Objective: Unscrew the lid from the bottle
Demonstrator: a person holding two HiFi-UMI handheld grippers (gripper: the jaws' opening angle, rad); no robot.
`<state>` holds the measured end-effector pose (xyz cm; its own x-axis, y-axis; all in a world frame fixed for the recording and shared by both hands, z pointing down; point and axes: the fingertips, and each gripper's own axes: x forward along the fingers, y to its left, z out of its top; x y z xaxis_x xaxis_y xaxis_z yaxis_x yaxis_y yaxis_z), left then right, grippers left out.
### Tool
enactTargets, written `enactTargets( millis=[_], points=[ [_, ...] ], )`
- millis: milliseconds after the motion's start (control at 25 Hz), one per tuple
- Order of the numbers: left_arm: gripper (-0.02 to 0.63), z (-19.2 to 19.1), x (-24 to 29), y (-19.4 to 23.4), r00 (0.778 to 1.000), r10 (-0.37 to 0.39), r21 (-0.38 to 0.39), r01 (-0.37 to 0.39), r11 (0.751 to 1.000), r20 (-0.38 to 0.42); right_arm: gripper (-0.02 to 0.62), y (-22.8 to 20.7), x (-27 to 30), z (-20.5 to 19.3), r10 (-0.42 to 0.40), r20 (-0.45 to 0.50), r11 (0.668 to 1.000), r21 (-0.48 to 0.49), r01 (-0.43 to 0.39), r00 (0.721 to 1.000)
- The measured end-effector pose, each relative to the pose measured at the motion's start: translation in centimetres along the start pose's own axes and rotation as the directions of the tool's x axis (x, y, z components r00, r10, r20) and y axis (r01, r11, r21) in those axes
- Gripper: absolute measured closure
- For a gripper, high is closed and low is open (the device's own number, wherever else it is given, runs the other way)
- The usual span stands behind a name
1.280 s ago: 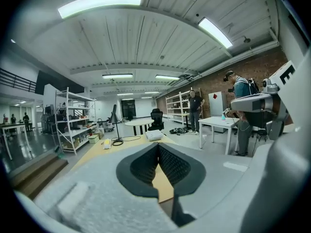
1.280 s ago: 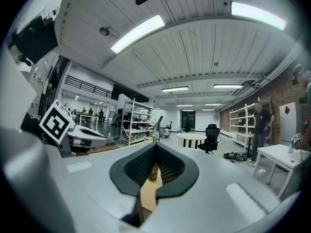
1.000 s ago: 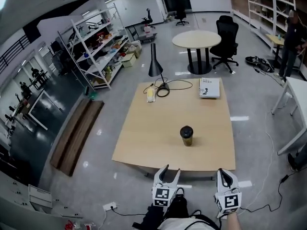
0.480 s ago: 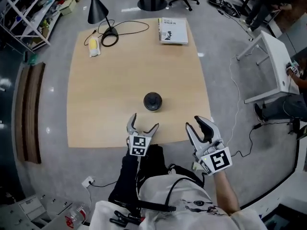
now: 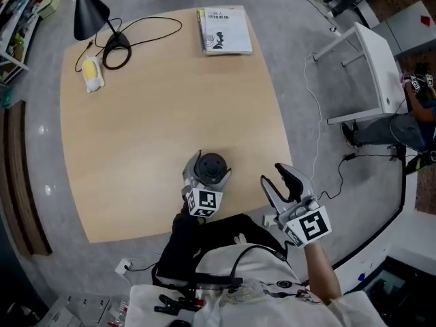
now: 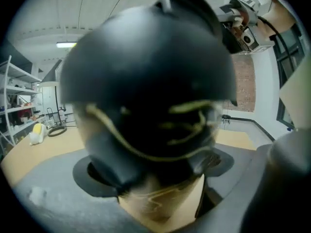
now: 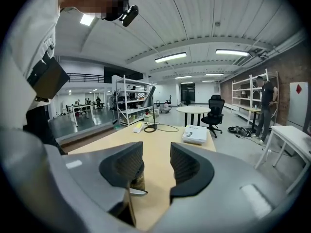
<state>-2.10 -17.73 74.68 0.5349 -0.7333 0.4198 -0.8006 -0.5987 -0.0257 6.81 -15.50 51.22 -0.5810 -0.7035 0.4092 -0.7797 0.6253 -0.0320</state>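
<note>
A bottle [image 5: 211,165] with a black lid and tan body stands upright near the front edge of the wooden table [image 5: 157,114]. My left gripper [image 5: 207,176] stands wide open around it, one jaw on each side. In the left gripper view the bottle [image 6: 146,96] fills the picture, close and blurred, and I see no pad pressing on it. To its right, off the table's edge, my right gripper [image 5: 276,177] is partly open with its jaws still opening and nothing between them. In the right gripper view the bottle [image 7: 135,177] peeks out behind the left jaw of the right gripper [image 7: 156,164].
At the far side of the table are a black desk lamp [image 5: 92,12] with a coiled cable [image 5: 119,46], a yellow object [image 5: 92,73] and a book [image 5: 223,30]. A white table [image 5: 368,60] and a person [image 5: 409,114] are at the right.
The left gripper opened wide and moved forward until its jaws stood around the bottle. The right gripper's jaws went from shut to partly open. The head view tipped further down.
</note>
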Motion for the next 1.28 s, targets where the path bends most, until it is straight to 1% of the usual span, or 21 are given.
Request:
enactTargets(
  millis=[120,200,240,320,360,440,480,520,560,600,640,680,720,760,840,880,960,1040,1080,1160,1280],
  points=[
    [0.111,0.8,0.8,-0.1,0.999,-0.035,-0.015,0.035,0.999,0.032,0.414,-0.9,0.2,-0.8,-0.017,-0.035,1.000,-0.008,0.016,0.999],
    [0.129,1.0,1.2,0.1,0.998,-0.065,-0.031,0.066,0.997,0.017,0.419,-1.5,0.3,-1.5,-0.024,-0.053,1.000,-0.011,0.023,0.998],
    [0.132,1.0,1.5,0.2,0.996,-0.085,-0.056,0.085,0.995,0.003,0.420,-1.8,0.3,-1.9,-0.026,-0.059,1.000,-0.011,0.025,0.998],
    [0.147,1.3,1.7,0.3,0.993,-0.118,-0.134,0.116,0.984,-0.006,0.425,-2.0,0.4,-2.4,-0.017,-0.070,1.000,-0.008,0.017,0.997],
    [0.152,1.6,1.6,0.3,0.992,-0.126,-0.166,0.125,0.978,0.003,0.425,-1.9,0.6,-2.6,-0.003,-0.073,1.000,-0.014,0.002,0.997],
    [0.153,3.2,1.2,0.0,0.990,-0.141,-0.185,0.144,0.972,0.033,0.425,-1.0,1.3,-2.5,0.054,-0.076,0.998,-0.035,-0.057,0.996],
    [0.153,4.5,0.8,-0.3,0.988,-0.149,-0.180,0.156,0.971,0.049,0.420,-0.2,1.9,-2.1,0.103,-0.086,0.993,-0.051,-0.108,0.991],
    [0.153,5.9,0.1,-0.6,0.985,-0.158,-0.173,0.166,0.971,0.063,0.393,1.1,2.5,-1.6,0.168,-0.103,0.982,-0.071,-0.175,0.980],
    [0.153,7.4,-1.1,-1.0,0.984,-0.164,-0.170,0.173,0.970,0.070,0.338,2.8,3.0,-1.1,0.244,-0.125,0.963,-0.086,-0.256,0.962],
    [0.153,8.8,-2.5,-1.5,0.983,-0.167,-0.169,0.178,0.969,0.073,0.270,4.7,3.4,-0.6,0.326,-0.142,0.936,-0.092,-0.341,0.935],
    [0.153,10.4,-3.8,-2.0,0.982,-0.171,-0.165,0.183,0.969,0.083,0.188,6.4,3.6,-0.1,0.402,-0.151,0.903,-0.098,-0.418,0.903],
    [0.153,12.3,-4.5,-2.4,0.978,-0.178,-0.147,0.193,0.970,0.106,0.141,7.4,4.0,0.5,0.459,-0.155,0.870,-0.120,-0.478,0.875],
    [0.154,14.5,-4.5,-2.5,0.971,-0.193,-0.112,0.209,0.972,0.139,0.101,7.6,4.4,1.2,0.492,-0.161,0.843,-0.156,-0.514,0.856],
    [0.155,16.9,-4.1,-2.6,0.962,-0.214,-0.063,0.227,0.972,0.172,0.085,7.3,4.9,2.2,0.507,-0.167,0.823,-0.197,-0.533,0.845],
    [0.156,20.9,-4.0,-3.0,0.941,-0.263,0.037,0.261,0.965,0.212,0.078,6.9,5.2,4.6,0.537,-0.168,0.782,-0.269,-0.563,0.827],
    [0.160,22.1,-4.7,-3.6,0.934,-0.288,0.074,0.278,0.958,0.214,0.080,7.3,4.7,5.6,0.566,-0.166,0.754,-0.291,-0.589,0.807],
    [0.163,23.4,-6.4,-5.2,0.921,-0.331,0.118,0.313,0.942,0.203,0.094,8.8,2.9,7.3,0.634,-0.155,0.693,-0.320,-0.645,0.758],
    [0.163,24.5,-7.6,-6.0,0.910,-0.358,0.131,0.336,0.933,0.209,0.101,9.8,1.5,9.1,0.687,-0.115,0.650,-0.345,-0.678,0.717],
    [0.165,25.1,-8.1,-6.0,0.906,-0.363,0.132,0.342,0.931,0.218,0.103,10.2,1.1,10.0,0.706,-0.092,0.636,-0.354,-0.686,0.702],
    [0.179,26.1,-8.8,-5.7,0.903,-0.361,0.138,0.337,0.931,0.234,0.103,10.6,0.5,11.3,0.730,-0.047,0.623,-0.367,-0.691,0.682],
    [0.178,27.1,-9.6,-5.7,0.904,-0.358,0.158,0.328,0.931,0.234,0.104,10.9,-0.4,12.6,0.744,-0.004,0.615,-0.390,-0.686,0.669]
  ],
)
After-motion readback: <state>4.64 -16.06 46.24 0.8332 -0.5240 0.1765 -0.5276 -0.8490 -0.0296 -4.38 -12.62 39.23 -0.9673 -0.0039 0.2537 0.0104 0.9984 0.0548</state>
